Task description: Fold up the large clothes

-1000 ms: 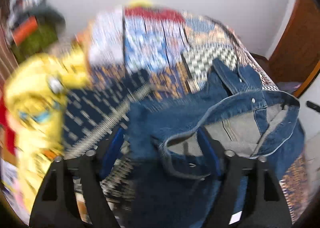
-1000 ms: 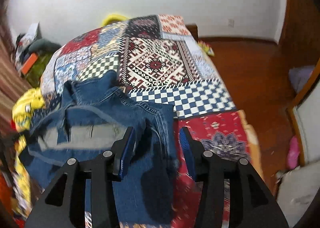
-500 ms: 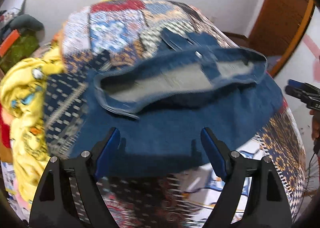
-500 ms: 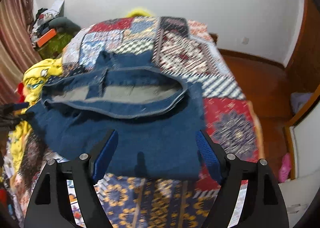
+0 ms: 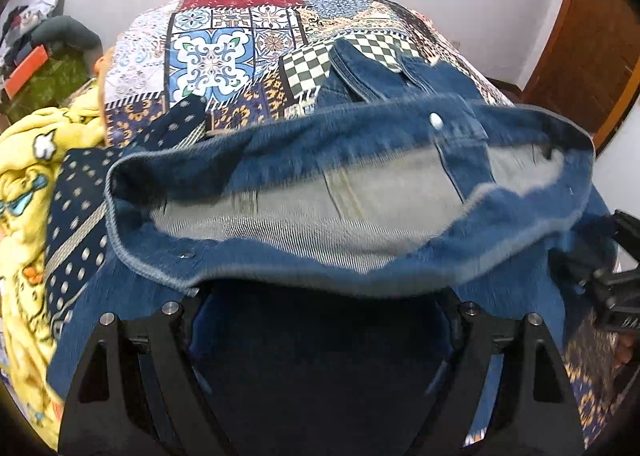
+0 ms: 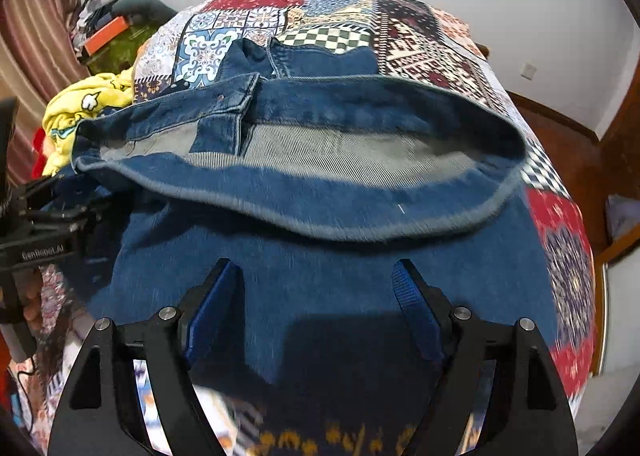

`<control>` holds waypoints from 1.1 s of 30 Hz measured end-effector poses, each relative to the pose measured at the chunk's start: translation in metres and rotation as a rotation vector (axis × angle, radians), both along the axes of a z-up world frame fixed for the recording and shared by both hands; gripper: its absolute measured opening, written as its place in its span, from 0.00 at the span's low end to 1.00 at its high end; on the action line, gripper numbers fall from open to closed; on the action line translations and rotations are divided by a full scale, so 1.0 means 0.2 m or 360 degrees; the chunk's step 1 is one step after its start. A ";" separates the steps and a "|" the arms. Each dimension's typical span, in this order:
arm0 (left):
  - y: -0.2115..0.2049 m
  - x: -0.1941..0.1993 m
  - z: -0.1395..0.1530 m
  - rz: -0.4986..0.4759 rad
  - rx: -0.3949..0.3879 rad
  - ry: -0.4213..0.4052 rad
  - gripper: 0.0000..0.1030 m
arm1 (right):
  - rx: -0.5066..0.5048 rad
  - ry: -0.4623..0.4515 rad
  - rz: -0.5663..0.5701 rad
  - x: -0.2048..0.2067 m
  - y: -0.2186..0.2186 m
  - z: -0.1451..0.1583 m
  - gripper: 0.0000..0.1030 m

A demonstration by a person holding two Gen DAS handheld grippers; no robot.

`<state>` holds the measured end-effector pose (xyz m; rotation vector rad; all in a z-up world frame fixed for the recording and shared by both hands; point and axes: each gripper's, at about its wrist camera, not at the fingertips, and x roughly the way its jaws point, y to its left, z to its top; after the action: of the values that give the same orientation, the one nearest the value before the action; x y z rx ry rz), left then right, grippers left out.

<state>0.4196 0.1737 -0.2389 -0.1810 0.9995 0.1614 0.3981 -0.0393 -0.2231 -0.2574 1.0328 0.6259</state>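
Observation:
A blue denim garment (image 5: pixel 312 159) lies spread on the patchwork bedspread (image 5: pixel 212 55), its hem gaping so the pale grey inside (image 5: pixel 320 211) shows. It also shows in the right wrist view (image 6: pixel 320 191). My left gripper (image 5: pixel 320 320) is open, its jaws wide apart over the near denim edge; the fingertips are hidden under the cloth. My right gripper (image 6: pixel 316 288) is open, blue pads (image 6: pixel 208 308) wide apart above the denim's near part. The right gripper shows at the left view's right edge (image 5: pixel 616 280); the left gripper shows at the right view's left edge (image 6: pixel 36 232).
A yellow cartoon-print cloth (image 5: pixel 24 191) is heaped at the bed's left side, also in the right wrist view (image 6: pixel 80 107). Clutter with an orange box (image 6: pixel 108 33) stands at the far left. A wooden door (image 5: pixel 588 55) and floor (image 6: pixel 560 151) lie to the right.
Both grippers went from closed-in around the denim to wide open, then moved down closer to the garment, which has been pulled wider and flatter across the bed.

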 end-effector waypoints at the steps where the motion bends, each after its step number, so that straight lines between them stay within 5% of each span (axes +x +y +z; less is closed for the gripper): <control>1: 0.02 0.04 0.00 -0.0007 -0.0016 -0.0005 0.82 | -0.0010 0.0004 0.0012 0.03 0.02 -0.01 0.75; 7: 0.09 0.24 0.04 0.0030 0.0035 -0.0001 0.81 | -0.0004 -0.0001 -0.0055 0.23 0.10 -0.02 0.75; 12: 0.19 0.36 0.09 0.0125 0.0094 -0.0027 0.81 | 0.0019 -0.0020 -0.0282 0.41 0.07 -0.01 0.75; 17: 0.26 0.34 0.25 0.0211 0.0502 -0.0102 0.81 | 0.0001 -0.0077 -0.0514 0.47 -0.06 0.04 0.75; 24: 0.41 0.06 0.43 0.0140 0.0380 -0.0196 0.81 | 0.0094 -0.0130 -0.0389 0.30 -0.18 0.22 0.75; 33: 0.17 -0.18 0.32 -0.0148 0.0087 -0.0145 0.81 | 0.0108 -0.0201 -0.0068 -0.02 -0.01 0.26 0.75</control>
<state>0.3833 0.2078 -0.1740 -0.0910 0.9101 0.0947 0.3946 -0.0418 -0.1707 -0.2123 0.8920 0.5974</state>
